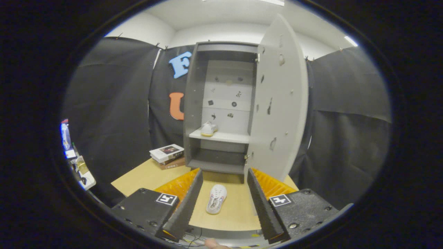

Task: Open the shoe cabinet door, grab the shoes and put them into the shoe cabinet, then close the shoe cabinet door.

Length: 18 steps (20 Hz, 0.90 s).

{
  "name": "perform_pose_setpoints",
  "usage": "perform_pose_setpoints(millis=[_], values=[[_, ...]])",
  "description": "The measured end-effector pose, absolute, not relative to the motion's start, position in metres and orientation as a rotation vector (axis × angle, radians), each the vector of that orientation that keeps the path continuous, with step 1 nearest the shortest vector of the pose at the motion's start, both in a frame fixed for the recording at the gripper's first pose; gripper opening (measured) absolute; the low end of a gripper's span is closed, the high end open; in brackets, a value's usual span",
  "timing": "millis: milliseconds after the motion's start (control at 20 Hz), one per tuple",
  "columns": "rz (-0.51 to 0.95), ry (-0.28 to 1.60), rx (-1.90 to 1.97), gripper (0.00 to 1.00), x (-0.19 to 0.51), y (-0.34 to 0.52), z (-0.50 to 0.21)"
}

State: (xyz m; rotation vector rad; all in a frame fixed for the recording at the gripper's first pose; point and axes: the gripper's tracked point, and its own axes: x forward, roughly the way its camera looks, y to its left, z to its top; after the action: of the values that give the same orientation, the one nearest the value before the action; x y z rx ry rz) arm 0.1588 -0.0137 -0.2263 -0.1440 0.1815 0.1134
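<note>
Black-cloth booth walls stood behind a light wooden table. Grey shoe cabinet sat at the table's far side, its door swung wide open to the right. One white shoe rested on the middle shelf. Second white shoe lay on the table between the gripper fingers, untouched; fingers spread wide, holding nothing. Stacked books lay left of the cabinet.

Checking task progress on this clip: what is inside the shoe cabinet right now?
With the door open, one white shoe sits on the shoe cabinet's middle shelf. The lower compartment looks dark; its back can't be judged. A second shoe lies on the table between the open gripper fingers.
</note>
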Motion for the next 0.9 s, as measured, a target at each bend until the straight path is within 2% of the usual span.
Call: perform_pose_setpoints(millis=[150, 300, 600, 900], values=[[0.093, 0.285, -0.111, 0.96, 0.157, -0.01, -0.258], [0.084, 0.396, -0.075, 0.98, 0.163, 0.003, -0.29], [0.039, 0.583, 0.006, 0.94, 0.17, 0.008, -0.34], [0.03, 0.733, 0.092, 0.84, 0.17, 0.016, -0.37]])
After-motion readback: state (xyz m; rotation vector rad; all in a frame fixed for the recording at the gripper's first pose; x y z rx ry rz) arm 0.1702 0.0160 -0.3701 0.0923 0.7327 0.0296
